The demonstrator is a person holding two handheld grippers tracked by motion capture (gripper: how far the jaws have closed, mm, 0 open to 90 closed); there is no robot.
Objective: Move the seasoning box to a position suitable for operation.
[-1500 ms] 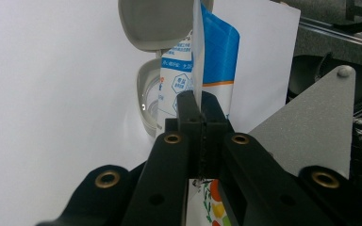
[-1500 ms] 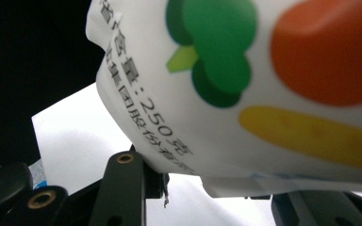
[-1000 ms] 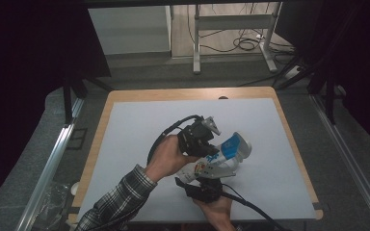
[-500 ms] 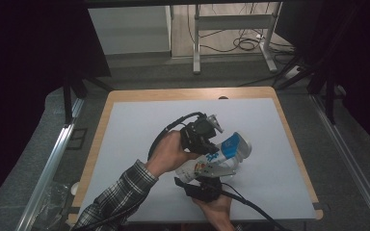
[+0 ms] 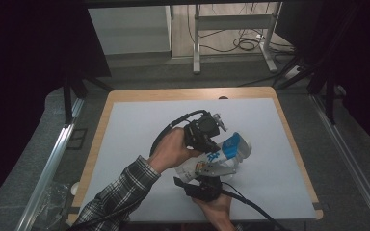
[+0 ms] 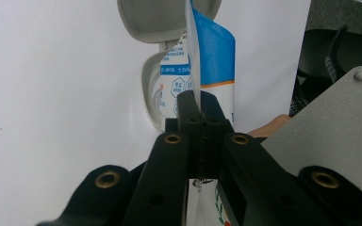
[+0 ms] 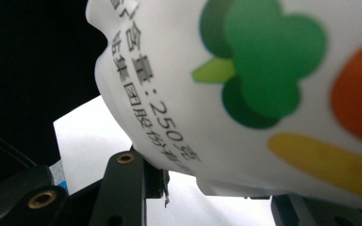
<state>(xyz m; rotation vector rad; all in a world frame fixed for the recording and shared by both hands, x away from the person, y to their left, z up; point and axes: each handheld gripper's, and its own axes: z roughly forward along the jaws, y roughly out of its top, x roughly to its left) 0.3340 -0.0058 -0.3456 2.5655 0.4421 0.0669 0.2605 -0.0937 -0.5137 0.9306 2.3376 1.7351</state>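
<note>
Here the left tongs [image 5: 215,143], reaching in from the left with bent wrist, pinch the pouch [image 5: 224,155] above the desk [image 5: 135,125]; the right tongs [image 5: 211,176] grip its bottom from below.

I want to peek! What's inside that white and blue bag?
The white and blue plastic bag is squeezed by the left hand-held gripper; its printed skin hides whatever is inside. Beneath it lies the white table mat.

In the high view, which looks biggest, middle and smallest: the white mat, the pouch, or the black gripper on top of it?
1. white mat
2. pouch
3. left gripper, though it looks close to the pouch in size, so that order is unsure.
</note>
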